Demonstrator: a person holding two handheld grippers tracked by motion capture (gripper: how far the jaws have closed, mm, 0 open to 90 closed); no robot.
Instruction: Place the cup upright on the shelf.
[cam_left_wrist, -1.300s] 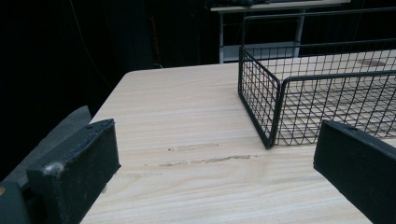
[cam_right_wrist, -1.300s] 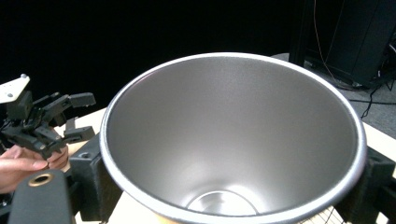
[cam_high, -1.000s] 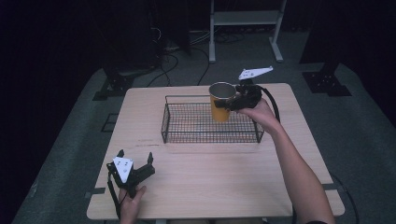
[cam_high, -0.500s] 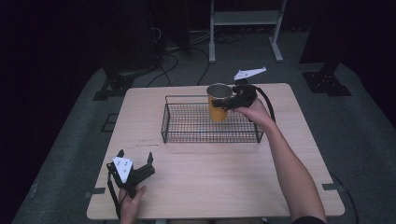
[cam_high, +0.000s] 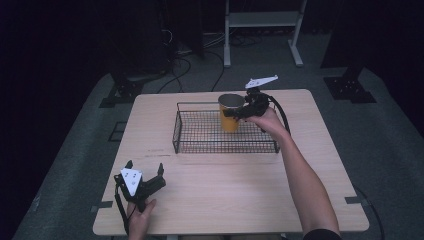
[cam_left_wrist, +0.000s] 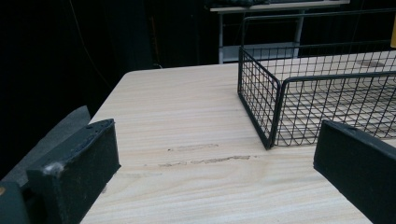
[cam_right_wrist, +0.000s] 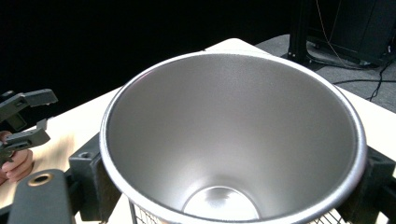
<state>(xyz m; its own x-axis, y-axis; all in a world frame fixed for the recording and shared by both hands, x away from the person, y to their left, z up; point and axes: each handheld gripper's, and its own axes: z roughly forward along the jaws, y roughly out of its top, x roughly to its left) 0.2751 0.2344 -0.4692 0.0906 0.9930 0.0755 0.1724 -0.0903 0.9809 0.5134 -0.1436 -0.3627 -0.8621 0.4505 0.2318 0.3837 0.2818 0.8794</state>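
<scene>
An orange cup (cam_high: 229, 116) with a bare steel inside (cam_right_wrist: 229, 140) is upright over the back right part of a black wire basket (cam_high: 200, 134). My right gripper (cam_high: 240, 111) is shut on the cup near its rim, one jaw on each side. I cannot tell whether the cup's base touches the basket floor. My left gripper (cam_high: 145, 167) rests open near the table's front left corner, with nothing between its jaws. In the left gripper view the basket's (cam_left_wrist: 280, 102) near corner lies just ahead of that gripper (cam_left_wrist: 215, 172).
The basket stands on a light wooden table (cam_high: 225, 200). Its wire rim (cam_right_wrist: 140, 217) shows just under the cup. Beyond the table's far edge stand a white metal frame (cam_high: 260, 20) and black stand bases on a grey floor.
My right gripper has carried the cup a little to the left over the basket. The left gripper has stayed where it was.
</scene>
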